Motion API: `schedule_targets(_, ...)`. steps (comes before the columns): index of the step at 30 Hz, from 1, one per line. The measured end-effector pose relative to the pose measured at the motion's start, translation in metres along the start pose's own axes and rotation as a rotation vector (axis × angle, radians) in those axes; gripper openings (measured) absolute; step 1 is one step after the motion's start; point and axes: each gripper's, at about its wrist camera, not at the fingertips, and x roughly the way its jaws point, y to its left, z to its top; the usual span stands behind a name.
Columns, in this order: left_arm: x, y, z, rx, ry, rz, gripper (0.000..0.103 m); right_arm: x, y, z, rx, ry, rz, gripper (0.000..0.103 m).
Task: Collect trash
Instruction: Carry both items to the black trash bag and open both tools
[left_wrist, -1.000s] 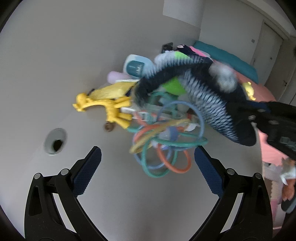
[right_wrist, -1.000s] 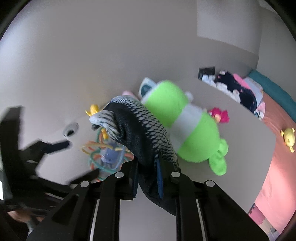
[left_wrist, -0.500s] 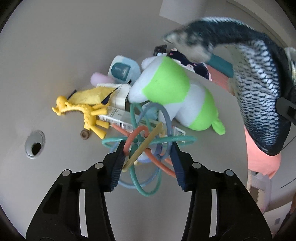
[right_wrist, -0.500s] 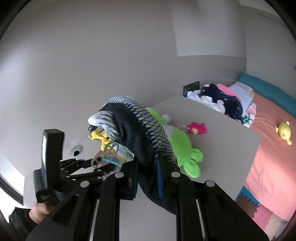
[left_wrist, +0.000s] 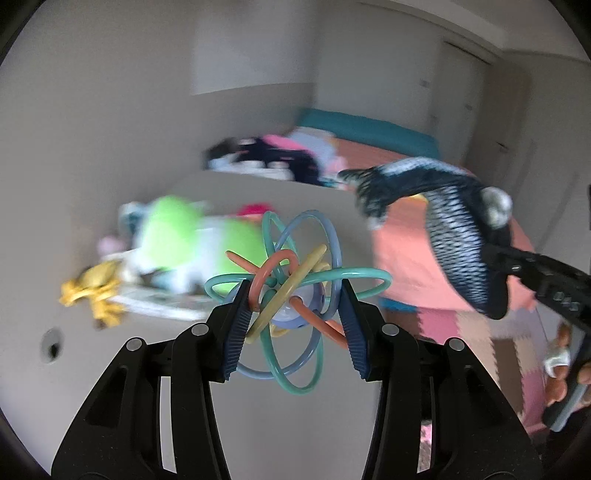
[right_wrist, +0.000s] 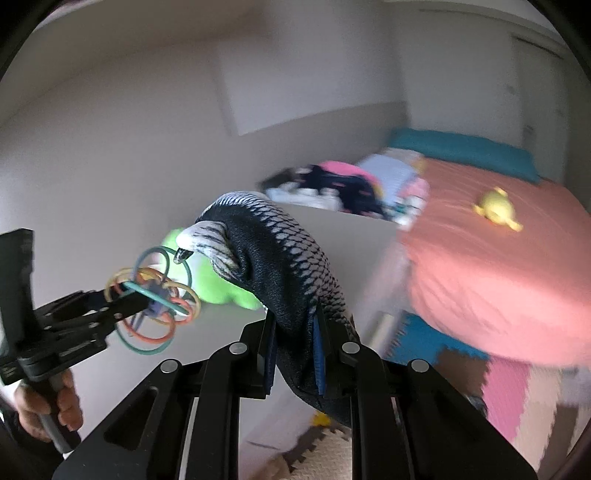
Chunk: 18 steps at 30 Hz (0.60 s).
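My left gripper (left_wrist: 295, 314) is shut on a ring toy (left_wrist: 295, 291) of coloured plastic loops and holds it in the air above the white table (left_wrist: 258, 406). It also shows in the right wrist view (right_wrist: 151, 299). My right gripper (right_wrist: 293, 347) is shut on a dark blue and white scaled plush fish (right_wrist: 273, 266), lifted clear of the table; the fish also shows in the left wrist view (left_wrist: 450, 236), off to the right.
On the table lie a green and white plush (left_wrist: 184, 236), a yellow giraffe toy (left_wrist: 96, 291), a flat box (left_wrist: 159, 306) and a clothes pile (left_wrist: 266, 162). A cable hole (left_wrist: 51, 347) is at left. A coral-covered bed (right_wrist: 498, 258) and foam floor tiles (right_wrist: 498, 387) lie right.
My left gripper closed on the ring toy and lifted it off the table. My right gripper raised the plush fish and swung right, away from the table.
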Motion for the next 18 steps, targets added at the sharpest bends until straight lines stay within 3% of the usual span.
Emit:
schedule_targets(10,0.078,-0.180,-0.025,0.192,0.146,-0.200,0.047,-0.025,-0.140,-0.066,0.210,0.083,-0.240,0.018)
schedule_targets(18,0.138,-0.272,-0.061,0.263,0.281,-0.274,0.054,-0.019,-0.223,-0.112,0.357,0.180,-0.325,0.022)
